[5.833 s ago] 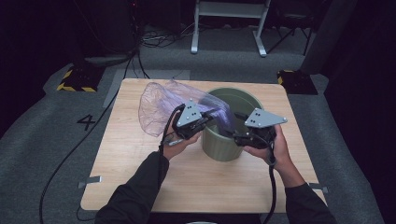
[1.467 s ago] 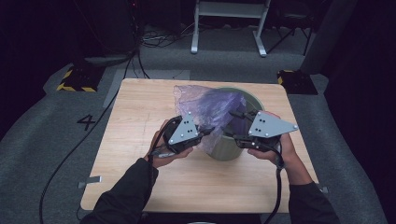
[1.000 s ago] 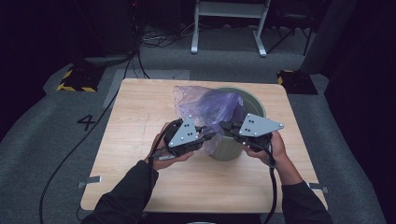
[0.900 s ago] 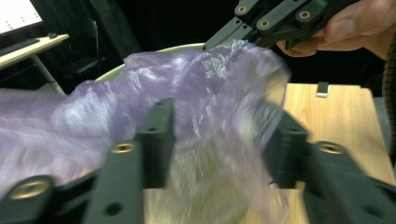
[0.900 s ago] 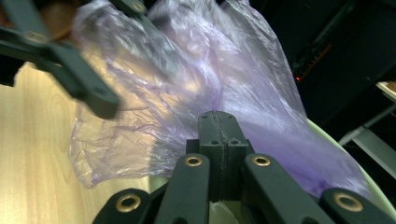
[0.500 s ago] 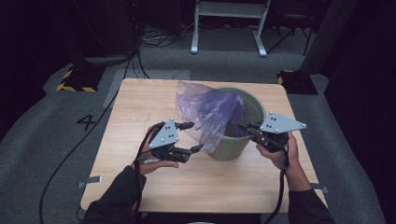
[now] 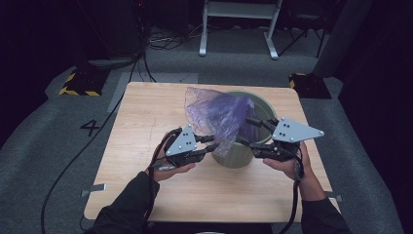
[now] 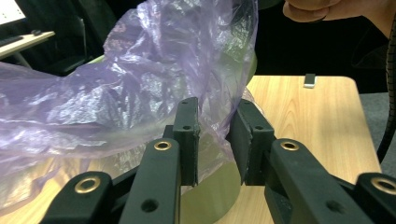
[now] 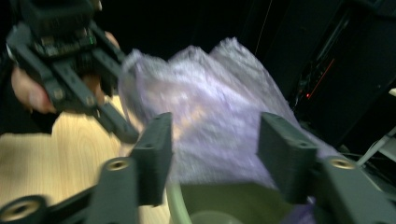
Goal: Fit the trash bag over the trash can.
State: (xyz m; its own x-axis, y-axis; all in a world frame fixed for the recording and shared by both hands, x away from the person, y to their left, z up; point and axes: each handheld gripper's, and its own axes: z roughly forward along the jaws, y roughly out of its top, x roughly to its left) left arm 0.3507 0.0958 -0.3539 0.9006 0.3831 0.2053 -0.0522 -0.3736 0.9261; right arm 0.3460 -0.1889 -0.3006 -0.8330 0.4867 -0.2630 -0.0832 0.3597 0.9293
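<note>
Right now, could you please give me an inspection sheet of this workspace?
Surface: wooden table, bare wood around the bin.
Job's things: green bin upright; purple plastic bag draped over its rim, partly inside.
Clutter: nothing seen.
Grippers: left gripper open, a fold of bag between its jaws; right gripper open at the bin's rim.
Cables: black cable across the floor.
Surroundings: grey floor, number 4, metal frame behind.

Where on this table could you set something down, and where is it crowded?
Free: the bare table left of the purple bag, and the near strip before the forearms. Crowded: around the green bin, where both grippers meet.
</note>
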